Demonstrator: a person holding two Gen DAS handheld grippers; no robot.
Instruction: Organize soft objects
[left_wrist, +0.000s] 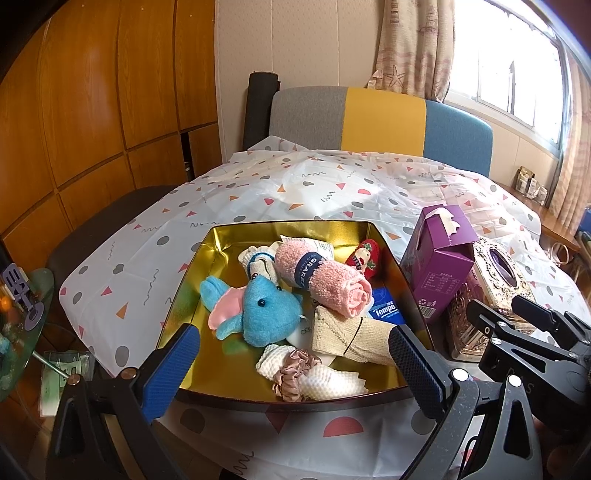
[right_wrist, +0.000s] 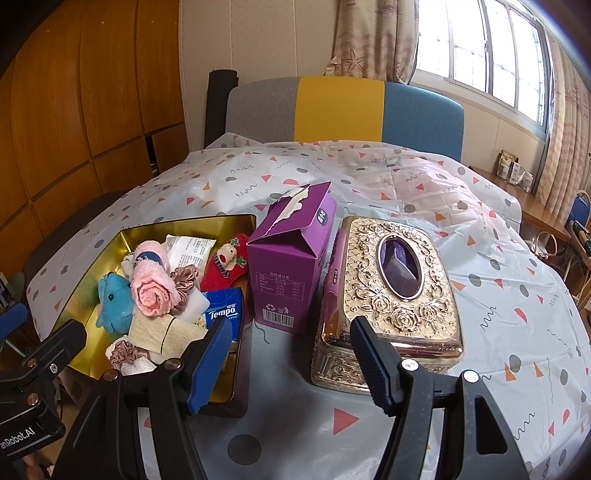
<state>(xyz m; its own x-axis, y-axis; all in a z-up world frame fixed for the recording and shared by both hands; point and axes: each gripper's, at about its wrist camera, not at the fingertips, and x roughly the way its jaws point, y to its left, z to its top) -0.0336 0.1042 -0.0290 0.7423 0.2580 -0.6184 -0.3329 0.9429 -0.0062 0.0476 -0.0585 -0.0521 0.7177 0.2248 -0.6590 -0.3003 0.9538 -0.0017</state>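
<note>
A gold tin (left_wrist: 221, 251) (right_wrist: 155, 225) on the table holds soft things: a blue plush (left_wrist: 264, 314) (right_wrist: 112, 301), a rolled pink towel (left_wrist: 325, 282) (right_wrist: 151, 290), a red reindeer sock (left_wrist: 364, 258) (right_wrist: 225, 264), a beige bandage (left_wrist: 351, 336), a scrunchie on white cloth (left_wrist: 295, 373) and a Tempo tissue pack (left_wrist: 386, 308) (right_wrist: 225, 312). My left gripper (left_wrist: 291, 365) is open and empty above the tin's near edge. My right gripper (right_wrist: 291, 362) is open and empty, in front of the purple tissue box (right_wrist: 290, 266) and the ornate gold tissue case (right_wrist: 388, 295).
The purple box (left_wrist: 439, 258) and gold case (left_wrist: 491, 280) stand right of the tin. The patterned tablecloth (right_wrist: 498, 295) covers the table. A grey, yellow and blue chair back (left_wrist: 380, 122) is behind it. A glass side table (left_wrist: 22, 321) is at the left.
</note>
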